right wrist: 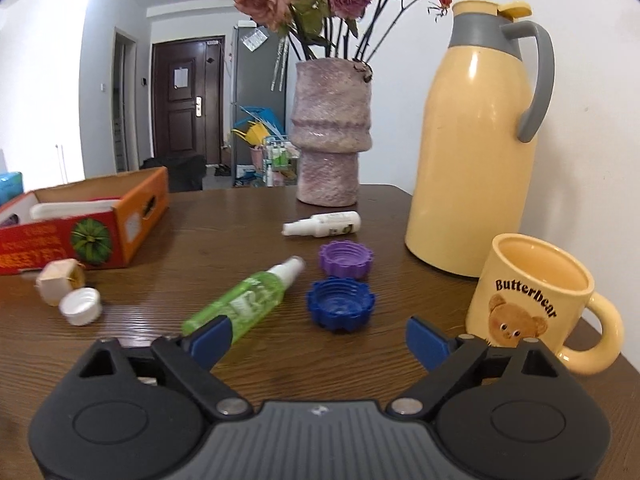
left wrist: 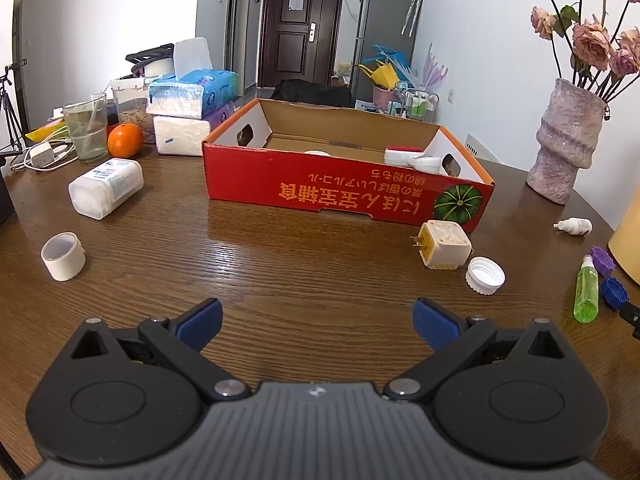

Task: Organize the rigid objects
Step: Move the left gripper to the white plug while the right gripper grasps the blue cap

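Observation:
A red cardboard box (left wrist: pixel 344 188) stands open on the wooden table with a few white items inside; it also shows in the right wrist view (right wrist: pixel 60 240). Before it lie a beige plug adapter (left wrist: pixel 444 244) and a white cap (left wrist: pixel 485 275). A white jar (left wrist: pixel 106 188) and a tape roll (left wrist: pixel 63 256) lie at left. My left gripper (left wrist: pixel 318 320) is open and empty above bare table. My right gripper (right wrist: pixel 318 338) is open and empty, just short of a blue cap (right wrist: pixel 340 304). A green spray bottle (right wrist: pixel 244 300), a purple cap (right wrist: pixel 346 258) and a small white bottle (right wrist: pixel 322 224) lie near it.
A pink vase (right wrist: pixel 330 136) with dried roses, a yellow thermos jug (right wrist: pixel 476 140) and a bear mug (right wrist: pixel 536 300) stand at the right. Tissue packs (left wrist: pixel 192 108), an orange (left wrist: pixel 125 140), a glass (left wrist: pixel 86 126) and a charger (left wrist: pixel 40 154) crowd the far left.

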